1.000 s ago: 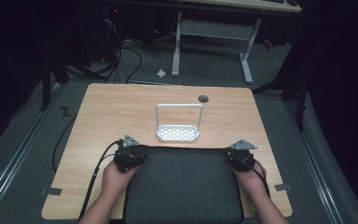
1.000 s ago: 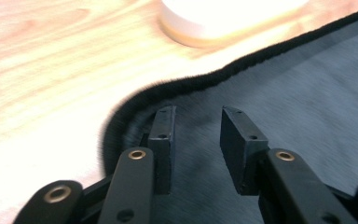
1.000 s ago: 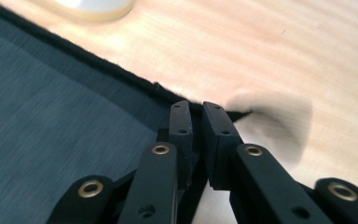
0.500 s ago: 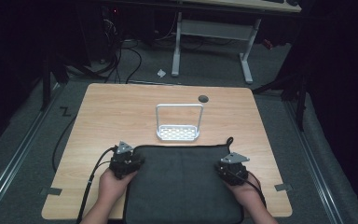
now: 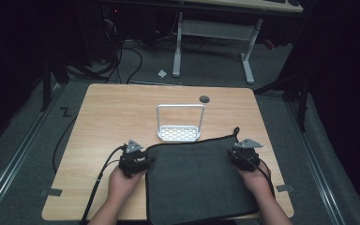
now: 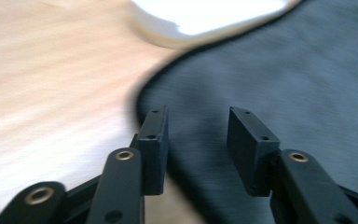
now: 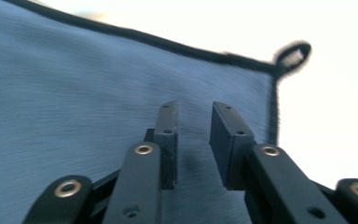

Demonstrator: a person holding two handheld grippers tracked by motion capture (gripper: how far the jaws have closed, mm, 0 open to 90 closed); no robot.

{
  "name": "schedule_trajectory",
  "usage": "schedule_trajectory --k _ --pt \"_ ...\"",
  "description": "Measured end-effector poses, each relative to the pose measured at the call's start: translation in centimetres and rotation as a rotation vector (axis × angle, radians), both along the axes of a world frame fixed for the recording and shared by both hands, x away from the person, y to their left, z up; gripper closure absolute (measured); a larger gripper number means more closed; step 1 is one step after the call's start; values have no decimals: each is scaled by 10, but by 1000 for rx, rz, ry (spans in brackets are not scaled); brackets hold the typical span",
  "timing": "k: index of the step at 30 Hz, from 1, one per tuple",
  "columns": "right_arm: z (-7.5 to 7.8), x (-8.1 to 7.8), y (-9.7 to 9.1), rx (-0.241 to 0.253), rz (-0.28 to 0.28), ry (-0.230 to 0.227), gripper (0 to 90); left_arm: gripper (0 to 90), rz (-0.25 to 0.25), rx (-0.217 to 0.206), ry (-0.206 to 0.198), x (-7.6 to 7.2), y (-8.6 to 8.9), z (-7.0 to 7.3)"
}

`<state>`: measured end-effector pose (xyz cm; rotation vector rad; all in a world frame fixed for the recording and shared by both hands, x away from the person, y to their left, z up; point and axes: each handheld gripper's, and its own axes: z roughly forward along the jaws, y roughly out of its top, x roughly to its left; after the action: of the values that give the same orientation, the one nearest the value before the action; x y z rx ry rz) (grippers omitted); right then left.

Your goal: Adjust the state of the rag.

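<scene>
A dark grey towel (image 5: 197,178) lies spread flat on the near half of the wooden table (image 5: 122,112). Its hanging loop (image 5: 236,130) points out from the far right corner. My left gripper (image 5: 143,159) sits at the towel's far left corner. Its jaws have just been opening and stand open (image 6: 196,116) over the towel's edge (image 6: 298,84), pressing on nothing. My right gripper (image 5: 238,152) hovers at the far right corner. Its jaws have also just been opening, and stand apart (image 7: 193,107) above the cloth (image 7: 74,93), near the loop (image 7: 291,53).
A white wire rack (image 5: 180,126) with a tall handle stands just beyond the towel's far edge, mid-table, and is a bright blur (image 6: 209,18) in the left gripper view. A round cable hole (image 5: 204,99) lies near the table's far edge. Cables trail off the left side.
Both grippers' jaws have widened and the towel's far corners now lie flat on the table. The right hand drew back toward the person, then came forward again.
</scene>
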<state>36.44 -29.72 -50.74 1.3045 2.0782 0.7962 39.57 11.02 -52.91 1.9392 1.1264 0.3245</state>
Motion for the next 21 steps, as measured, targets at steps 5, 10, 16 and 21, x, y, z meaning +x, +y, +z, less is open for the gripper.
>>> schedule_trajectory --k 5,10,16,21 --pt "9 -39 35 58 127 -54 660 493 25 5 27 25 -5 -6" --pt "13 -58 65 66 223 -81 598 593 13 30 6 24 -15 -7" --pt "14 -78 111 83 356 -89 545 814 -13 0 23 19 -16 -9" --pt "9 -85 151 98 441 -52 527 825 -7 -92 75 23 -7 -10"
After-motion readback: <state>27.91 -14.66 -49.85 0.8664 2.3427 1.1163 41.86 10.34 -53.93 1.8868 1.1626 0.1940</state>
